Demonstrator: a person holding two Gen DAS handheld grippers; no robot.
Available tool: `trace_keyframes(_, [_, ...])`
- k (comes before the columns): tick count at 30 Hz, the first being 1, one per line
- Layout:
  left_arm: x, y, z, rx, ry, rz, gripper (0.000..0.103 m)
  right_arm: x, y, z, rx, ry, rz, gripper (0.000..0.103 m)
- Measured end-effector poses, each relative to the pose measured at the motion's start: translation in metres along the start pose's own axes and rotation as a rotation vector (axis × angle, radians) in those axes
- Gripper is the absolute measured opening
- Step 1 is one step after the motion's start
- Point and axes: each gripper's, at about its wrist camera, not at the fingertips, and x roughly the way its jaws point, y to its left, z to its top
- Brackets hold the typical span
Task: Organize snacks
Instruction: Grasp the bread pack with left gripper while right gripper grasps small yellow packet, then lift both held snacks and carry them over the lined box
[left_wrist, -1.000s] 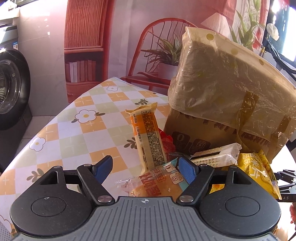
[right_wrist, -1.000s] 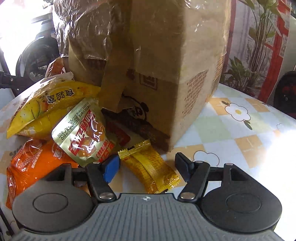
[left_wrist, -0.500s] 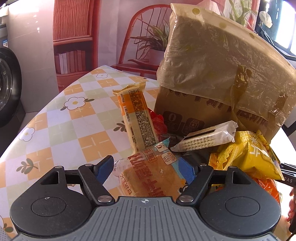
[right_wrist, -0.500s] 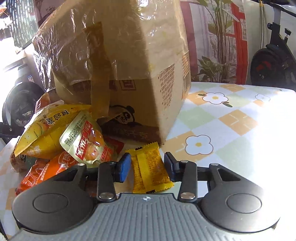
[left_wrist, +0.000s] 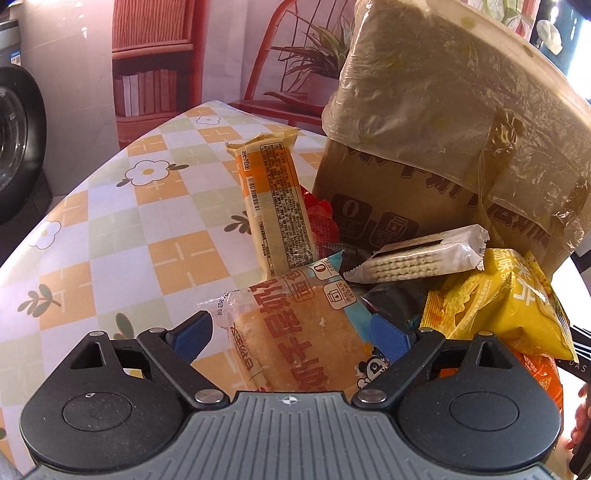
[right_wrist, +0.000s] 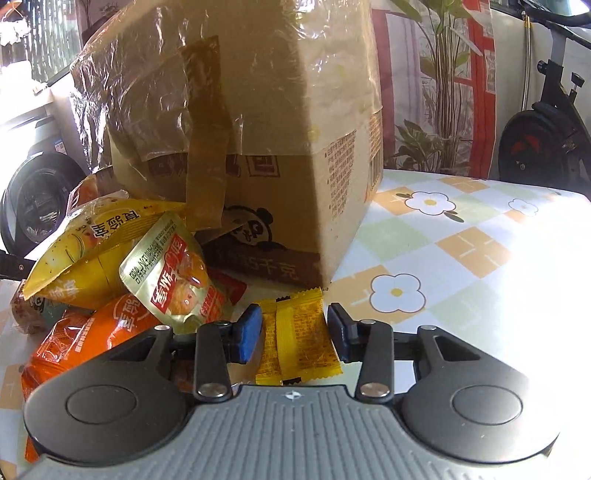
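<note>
A heap of snack packets lies in front of a taped cardboard box (left_wrist: 424, 129) on the flowered tablecloth (left_wrist: 110, 240). My left gripper (left_wrist: 290, 338) straddles a clear bread packet (left_wrist: 295, 332) with red lettering; its jaws are opening and the left pad stands off the wrapper. A long orange-and-cream packet (left_wrist: 273, 206), a white cracker pack (left_wrist: 417, 258) and a yellow chip bag (left_wrist: 498, 306) lie beyond. My right gripper (right_wrist: 295, 332) is shut on a small yellow sachet (right_wrist: 299, 339) at the corner of the cardboard box (right_wrist: 240, 129).
Left of the sachet are a silver-gold pouch (right_wrist: 173, 273), a yellow bag (right_wrist: 85, 251) and an orange bag (right_wrist: 85, 332). The tablecloth (right_wrist: 461, 277) runs on to the right. A washing machine (left_wrist: 14, 147) and an exercise bike (right_wrist: 546, 129) stand beyond the table's edges.
My left gripper has sunk toward the bread packet, and its jaws stand wider. The right jaws have closed in on the yellow sachet, and that gripper has rolled level.
</note>
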Motion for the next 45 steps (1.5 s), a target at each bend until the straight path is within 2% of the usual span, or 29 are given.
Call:
trace_keyframes(3, [0.008, -0.005, 0.004, -0.021, 0.027, 0.003, 0.094, 0.0, 0.001, 0.0, -0.004, 0.0, -0.002, 0.043])
trace_keyframes(7, [0.021, -0.017, 0.009, -0.008, 0.077, 0.067, 0.094, 0.0, 0.001, 0.0, -0.01, 0.001, -0.004, 0.043])
trace_keyframes(10, [0.025, -0.018, 0.003, -0.014, 0.088, 0.085, 0.094, 0.0, 0.002, 0.0, -0.021, 0.003, -0.01, 0.043])
trace_keyframes(12, [0.022, -0.015, -0.003, -0.008, 0.072, 0.09, 0.093, 0.0, 0.003, 0.0, -0.03, 0.003, -0.016, 0.043])
trace_keyframes(14, [0.018, -0.016, -0.007, 0.018, 0.058, 0.099, 0.084, 0.0, 0.004, -0.001, -0.039, 0.003, -0.023, 0.043])
trace_keyframes(18, [0.008, -0.02, -0.011, 0.061, 0.037, 0.102, 0.077, 0.0, 0.005, -0.001, -0.051, 0.004, -0.031, 0.043])
trace_keyframes(24, [-0.009, -0.024, -0.009, 0.086, -0.022, 0.091, 0.077, -0.001, 0.008, -0.002, -0.07, 0.002, -0.047, 0.037])
trace_keyframes(33, [-0.02, -0.028, -0.011, 0.109, -0.053, 0.056, 0.077, 0.0, 0.013, -0.003, -0.096, 0.008, -0.07, 0.036])
trace_keyframes(36, [-0.025, -0.028, -0.011, 0.122, -0.073, 0.05, 0.076, -0.003, 0.014, 0.0, -0.082, 0.015, -0.105, 0.035])
trace_keyframes(45, [-0.032, -0.03, -0.011, 0.135, -0.111, 0.03, 0.076, -0.035, 0.016, 0.005, -0.057, -0.073, -0.142, 0.034])
